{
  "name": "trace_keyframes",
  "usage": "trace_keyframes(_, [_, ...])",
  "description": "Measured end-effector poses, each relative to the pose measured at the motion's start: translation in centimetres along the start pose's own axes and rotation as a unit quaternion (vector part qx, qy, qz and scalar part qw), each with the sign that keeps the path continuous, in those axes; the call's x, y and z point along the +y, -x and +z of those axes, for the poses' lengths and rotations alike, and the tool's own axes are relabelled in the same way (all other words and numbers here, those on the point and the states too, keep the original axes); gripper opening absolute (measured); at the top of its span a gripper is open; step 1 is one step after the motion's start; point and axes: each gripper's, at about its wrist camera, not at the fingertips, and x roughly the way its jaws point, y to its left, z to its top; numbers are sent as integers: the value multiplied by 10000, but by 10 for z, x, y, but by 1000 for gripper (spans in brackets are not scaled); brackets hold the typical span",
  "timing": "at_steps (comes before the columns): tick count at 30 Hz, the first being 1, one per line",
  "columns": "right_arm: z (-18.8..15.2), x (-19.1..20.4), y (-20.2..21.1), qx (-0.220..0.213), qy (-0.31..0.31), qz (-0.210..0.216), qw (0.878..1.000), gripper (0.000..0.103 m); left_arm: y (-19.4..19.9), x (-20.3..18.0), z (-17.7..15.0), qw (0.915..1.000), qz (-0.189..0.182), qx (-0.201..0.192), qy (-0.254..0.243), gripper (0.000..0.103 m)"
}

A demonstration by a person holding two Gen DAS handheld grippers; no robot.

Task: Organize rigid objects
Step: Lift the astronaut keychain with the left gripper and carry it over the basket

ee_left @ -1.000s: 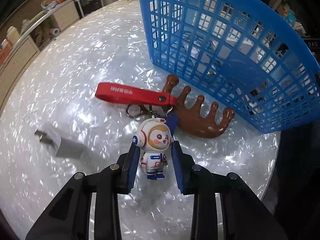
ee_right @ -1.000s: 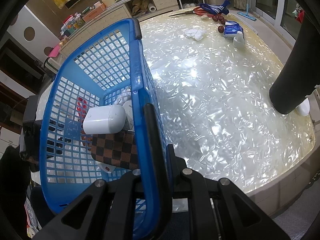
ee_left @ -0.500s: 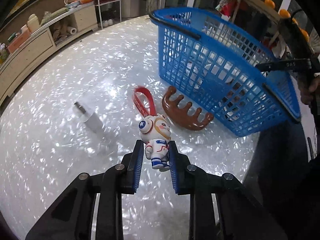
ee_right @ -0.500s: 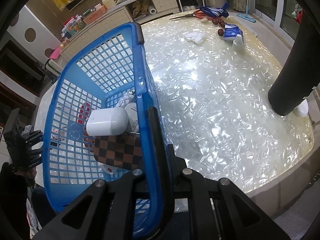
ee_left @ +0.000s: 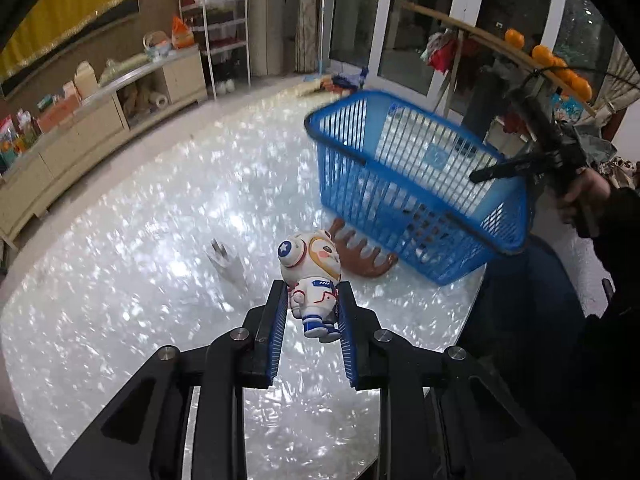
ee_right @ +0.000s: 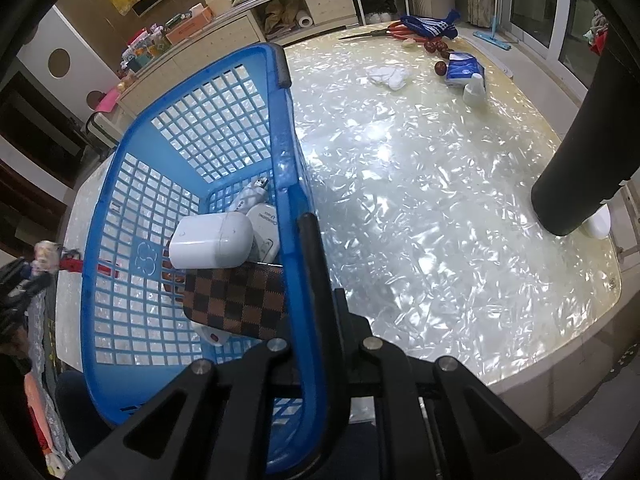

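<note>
A white astronaut keychain figure [ee_left: 310,276] hangs above the pearly table [ee_left: 120,280] with my left gripper [ee_left: 312,304] shut on its body. From the right wrist view its red strap [ee_right: 72,265] dangles beside the figure [ee_right: 45,255]. My right gripper [ee_right: 320,320] is shut on the dark handle of the blue basket [ee_right: 288,152], which stands tilted on the table. The basket [ee_left: 400,184] holds a white earbud case [ee_right: 212,240], a brown checkered wallet [ee_right: 236,300] and other white items. A brown antler-shaped comb [ee_left: 360,258] and a white charger plug [ee_left: 228,260] lie on the table.
A dark cylinder [ee_right: 580,160] stands at the table's right edge. At the far side lie a blue tissue pack [ee_right: 464,68], a white cloth [ee_right: 388,76], scissors [ee_right: 380,34] and red fruits [ee_right: 440,66]. A hand [ee_left: 584,196] holds the right gripper. The table edge runs close under the basket.
My left gripper closed on the astronaut figure and lifted it off the table, away from the comb and plug; the red strap left the surface. The right gripper and basket stayed put.
</note>
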Motion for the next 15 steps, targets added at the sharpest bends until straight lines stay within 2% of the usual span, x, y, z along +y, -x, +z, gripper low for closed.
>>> trace_keyframes(8, [0,0,0,-15,11,44,10000,6,37,-26,33,9980,-171,-439,-412,27])
trace_keyframes(15, [0,0,0,-9,9,44,10000,6,53,-63,66,9906,-415,-884,-958,27])
